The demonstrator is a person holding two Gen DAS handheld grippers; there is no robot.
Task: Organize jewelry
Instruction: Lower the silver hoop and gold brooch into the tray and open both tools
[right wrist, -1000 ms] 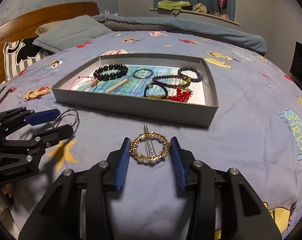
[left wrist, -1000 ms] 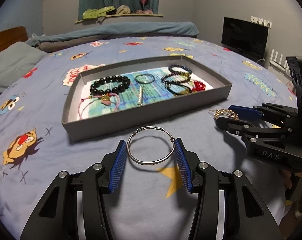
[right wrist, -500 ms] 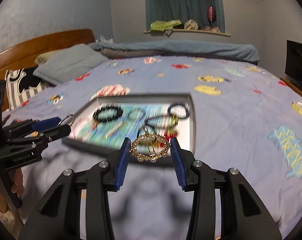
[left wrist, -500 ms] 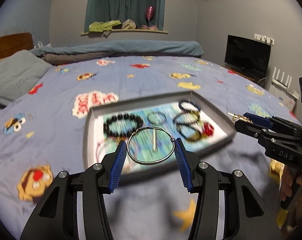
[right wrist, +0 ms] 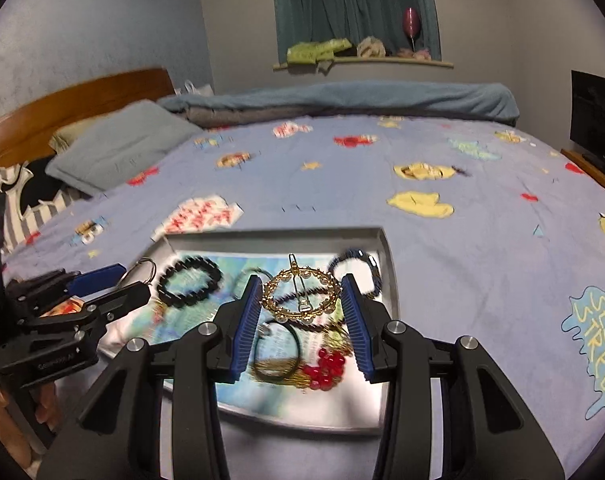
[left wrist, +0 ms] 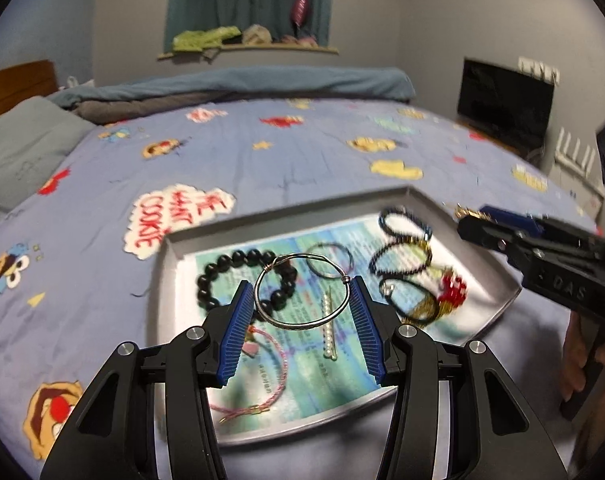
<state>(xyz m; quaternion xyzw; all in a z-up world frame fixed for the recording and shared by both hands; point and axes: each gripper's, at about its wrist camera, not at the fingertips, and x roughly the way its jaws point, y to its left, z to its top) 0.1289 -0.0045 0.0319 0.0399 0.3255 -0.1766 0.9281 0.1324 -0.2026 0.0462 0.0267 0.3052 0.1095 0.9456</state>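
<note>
A silver wire bangle (left wrist: 302, 290) is clamped in the left gripper (left wrist: 302, 312), above the grey tray (left wrist: 164, 280) on the bed (left wrist: 302, 160). The right gripper (right wrist: 301, 312) clamps a gold hair clip (right wrist: 301, 294) over that tray's beaded bracelets (right wrist: 190, 280).

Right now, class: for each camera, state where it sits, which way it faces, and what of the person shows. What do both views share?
Left wrist: sits behind the left tongs, which grip a silver ring; looks down over the grey tray across the bed; a hand shows at right.
Right wrist: sits behind the right tongs, gripping a gold hair clip; same direction; fingers show at lower left.
Shared: tray, black bead bracelet, each other's tongs.
</note>
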